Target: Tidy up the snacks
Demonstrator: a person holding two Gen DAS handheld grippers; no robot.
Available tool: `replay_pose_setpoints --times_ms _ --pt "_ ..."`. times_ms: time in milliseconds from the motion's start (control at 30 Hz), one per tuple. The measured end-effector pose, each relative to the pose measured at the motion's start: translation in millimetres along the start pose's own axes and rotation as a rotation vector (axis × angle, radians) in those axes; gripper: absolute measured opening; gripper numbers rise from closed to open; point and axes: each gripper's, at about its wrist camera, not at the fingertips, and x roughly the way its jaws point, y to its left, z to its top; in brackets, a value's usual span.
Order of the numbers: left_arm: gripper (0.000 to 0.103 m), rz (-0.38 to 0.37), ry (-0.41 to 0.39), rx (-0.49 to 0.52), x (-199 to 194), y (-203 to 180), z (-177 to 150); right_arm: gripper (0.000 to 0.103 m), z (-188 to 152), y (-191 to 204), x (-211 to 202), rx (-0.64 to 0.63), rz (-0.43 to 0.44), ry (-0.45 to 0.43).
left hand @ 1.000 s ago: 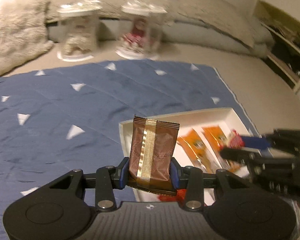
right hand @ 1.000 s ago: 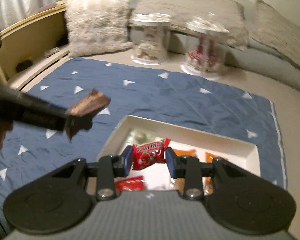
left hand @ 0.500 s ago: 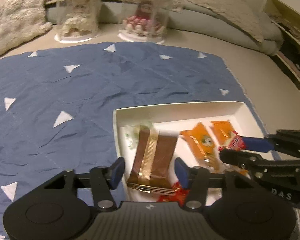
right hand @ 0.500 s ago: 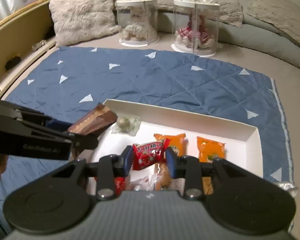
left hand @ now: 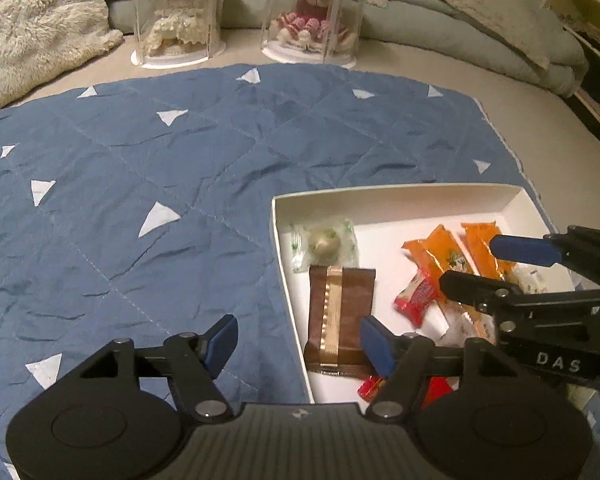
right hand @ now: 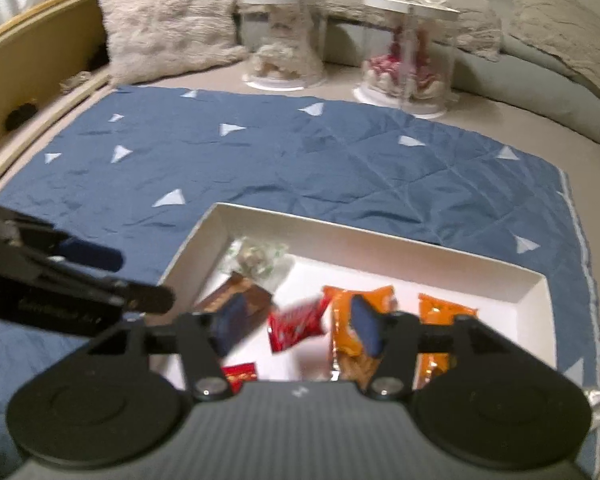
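Currently left gripper [left hand: 298, 344] opening, pads clear of brown wafer pack [left hand: 340, 320] lying flat at white tray [left hand: 284, 280] left wall. Right gripper [right hand: 296, 326] opening, red candy pack [right hand: 296, 324] blurred between pads, contact unclear. Orange packs [right hand: 440, 316] partly hidden behind fingers.

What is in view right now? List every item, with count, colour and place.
box: one, white, on the blanket.
brown packet: one, brown with a gold stripe, lying in the box's left part.
green-and-white candy: one, in the box's far left corner.
orange packets: at least two, in the box.
red packet: one, in the box, between the right gripper's opening jaws, untouched.
blanket: one, blue with white triangles.
clear doll cases: two, beyond the blanket.
fluffy cushion: one, cream.
left gripper: black, blue pads, opening.
right gripper: black, blue pads.
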Motion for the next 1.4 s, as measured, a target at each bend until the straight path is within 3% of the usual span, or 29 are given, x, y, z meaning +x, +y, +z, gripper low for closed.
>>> replay_pose_setpoints --times_ms 133,267,533,600,800,1100,1400 --pt "0.070 0.005 0.017 0.007 1.7 -2.0 -2.8 0.067 -4.0 -5.5 0.1 0.018 -0.002 0.029" --pt "0.085 0.018 0.026 0.005 1.2 -4.0 -7.6 0.071 -10.4 -11.8 -1.3 0.041 -0.020 0.055" --pt "0.094 0.020 0.021 -0.007 -10.5 -9.0 -13.9 0.083 -24.4 -22.4 -18.2 0.072 -0.057 0.040" --pt "0.103 0.012 0.023 -0.008 -14.5 -11.4 -16.8 0.089 -27.9 -25.4 -25.3 0.084 -0.077 0.027" --pt "0.103 0.030 0.002 -0.013 -30.7 -20.2 -25.5 0.102 -38.0 -32.6 -45.0 0.124 -0.122 0.010" --pt "0.103 0.013 -0.076 -0.047 -73.7 -27.8 -41.9 0.102 -52.3 -39.1 -86.6 0.168 -0.164 -0.051" --pt "0.103 0.119 -0.199 -0.016 -132.7 -46.9 -61.3 0.102 -66.1 -35.2 -145.0 0.219 -0.175 -0.165"
